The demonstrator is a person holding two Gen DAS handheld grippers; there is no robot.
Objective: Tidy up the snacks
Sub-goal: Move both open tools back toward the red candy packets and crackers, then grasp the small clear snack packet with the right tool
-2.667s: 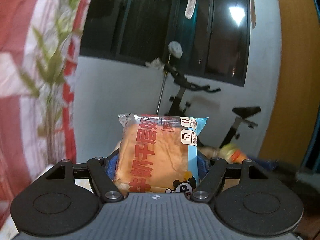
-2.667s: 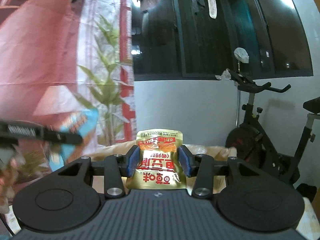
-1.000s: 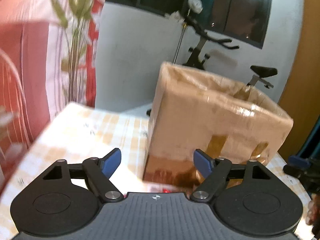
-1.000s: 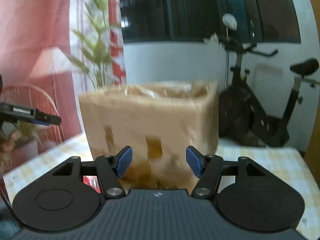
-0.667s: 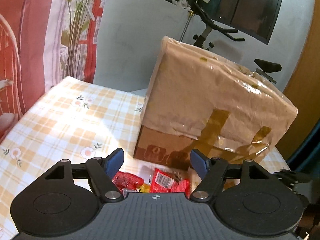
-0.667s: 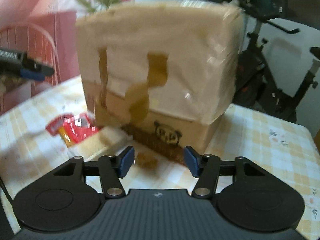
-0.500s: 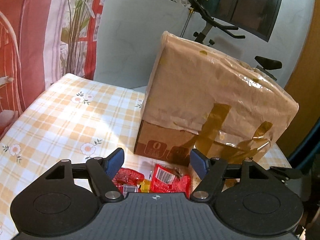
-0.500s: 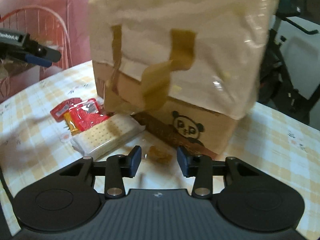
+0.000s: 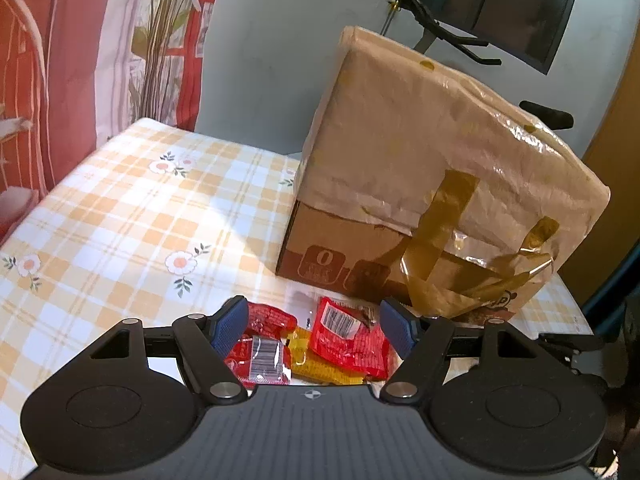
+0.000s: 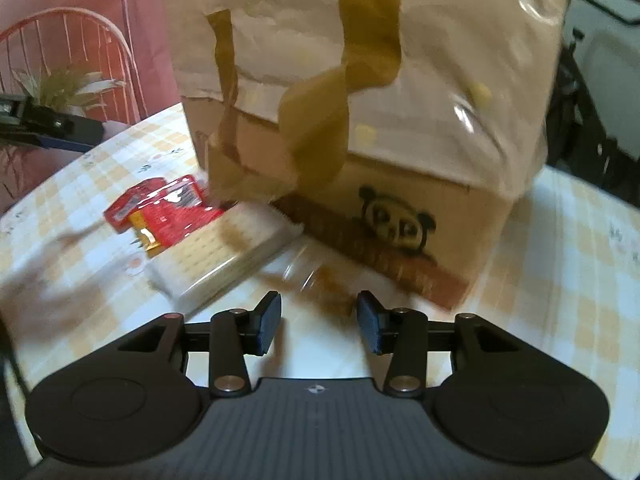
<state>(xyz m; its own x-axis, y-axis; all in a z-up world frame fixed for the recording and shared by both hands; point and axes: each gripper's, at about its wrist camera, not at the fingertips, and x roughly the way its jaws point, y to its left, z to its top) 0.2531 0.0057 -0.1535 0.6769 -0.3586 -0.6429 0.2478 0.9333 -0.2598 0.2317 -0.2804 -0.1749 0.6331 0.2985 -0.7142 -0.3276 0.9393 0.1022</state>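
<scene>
Down over the checked tablecloth (image 9: pixel 132 216), the left gripper (image 9: pixel 314 330) stood spread and empty above a heap of red and yellow snack packets (image 9: pixel 344 334), which lay just before the cardboard box (image 9: pixel 432 160) (wrapped in crinkled plastic and brown tape) near the table's near edge. From the right wrist, the right gripper (image 10: pixel 318 326) was opening, its pads touching nothing; a cracker pack (image 10: pixel 224 256) lay beside the red packets (image 10: pixel 168 210), close against the box (image 10: pixel 360 80).

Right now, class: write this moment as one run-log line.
left tool: open over red packets | right tool: opening, over brown snack | box: on table
</scene>
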